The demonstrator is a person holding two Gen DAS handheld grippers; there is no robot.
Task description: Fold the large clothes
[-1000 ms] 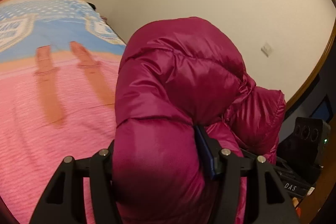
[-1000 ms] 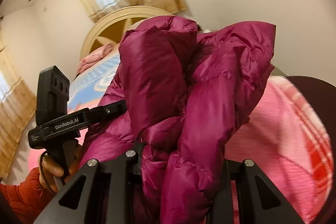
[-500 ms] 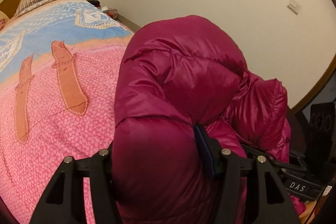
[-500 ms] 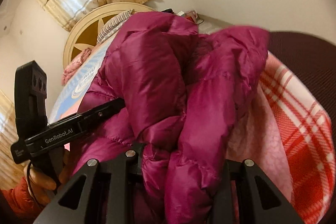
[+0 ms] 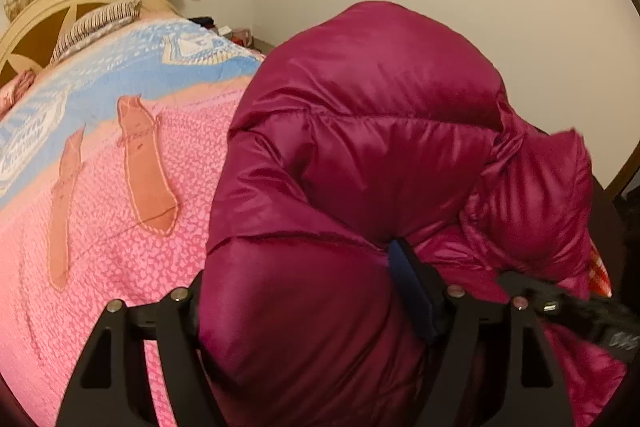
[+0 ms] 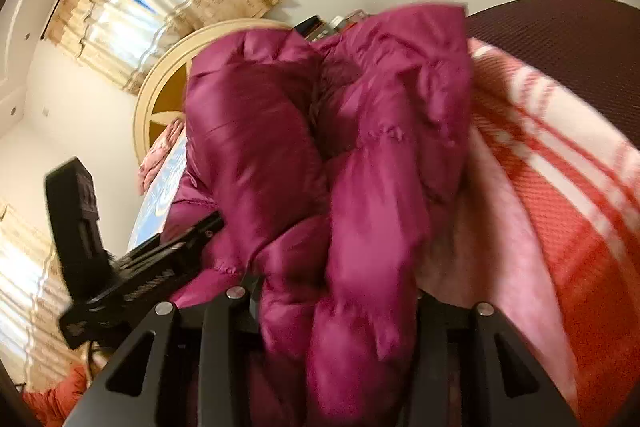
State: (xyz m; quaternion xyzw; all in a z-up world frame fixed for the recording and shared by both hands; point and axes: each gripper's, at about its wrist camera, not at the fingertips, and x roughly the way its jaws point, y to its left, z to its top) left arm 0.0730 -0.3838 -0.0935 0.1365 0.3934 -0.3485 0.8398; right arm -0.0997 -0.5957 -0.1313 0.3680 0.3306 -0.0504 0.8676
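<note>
Left claw [image 5: 316,307]: I see it pinching a thick puffy fold of the magenta down jacket [image 5: 360,155].
Right claw [image 6: 336,311]: clamped on bunched jacket fabric.
Jacket: held above the pink bed [image 5: 92,227].

Down jacket [image 5: 360,155] bunched between the left gripper [image 5: 316,291] fingers, bulging ahead of them; bed [image 5: 100,227] to their left, headboard [image 5: 48,23] far beyond. Between the right gripper [image 6: 332,303] fingers, more jacket; blanket [image 6: 560,227] right of them, left gripper left.
</note>
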